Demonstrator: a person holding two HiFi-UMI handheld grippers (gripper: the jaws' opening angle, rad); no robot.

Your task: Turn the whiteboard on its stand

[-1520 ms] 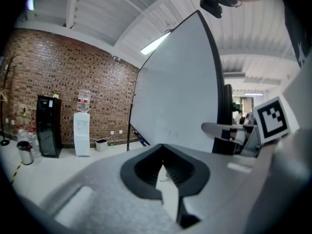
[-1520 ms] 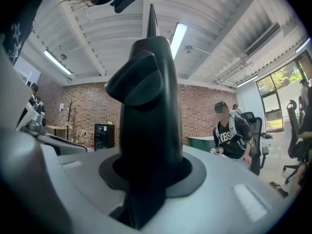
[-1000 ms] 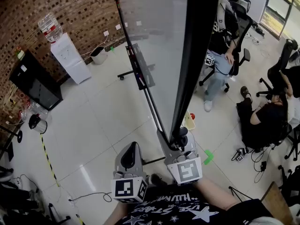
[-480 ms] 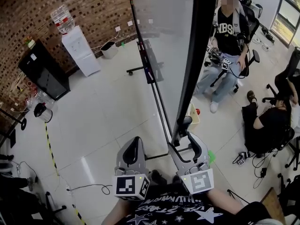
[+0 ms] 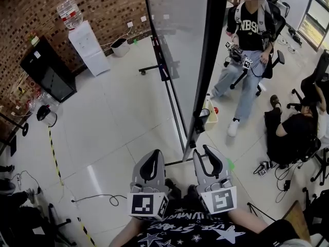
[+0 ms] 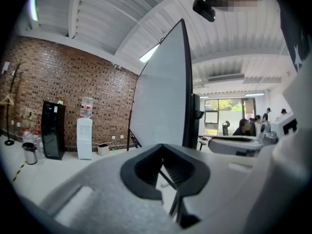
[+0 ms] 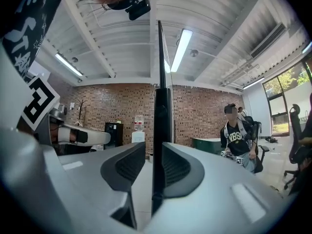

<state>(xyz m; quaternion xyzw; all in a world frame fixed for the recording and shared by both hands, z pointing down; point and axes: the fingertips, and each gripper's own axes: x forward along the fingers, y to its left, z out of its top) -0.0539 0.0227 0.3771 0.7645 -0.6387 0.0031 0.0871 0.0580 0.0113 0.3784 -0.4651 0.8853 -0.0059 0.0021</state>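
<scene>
The whiteboard stands on its wheeled stand and shows almost edge-on, its black side frame running down toward me. My right gripper is just short of the board's lower corner. Its jaws are closing. In the right gripper view the black frame lines up between the jaws of the right gripper, with a gap beside the left pad and no grip that I can see. My left gripper is shut and empty, left of the board. The left gripper view looks past the left gripper at the white face.
A person stands just right of the board, and another sits on the floor among office chairs. A water dispenser and a black cabinet stand along the brick wall. A cable lies on the floor at the left.
My right gripper has let go of the board's black frame, opened wide, then drawn back toward me. The standing person has come closer on the right.
</scene>
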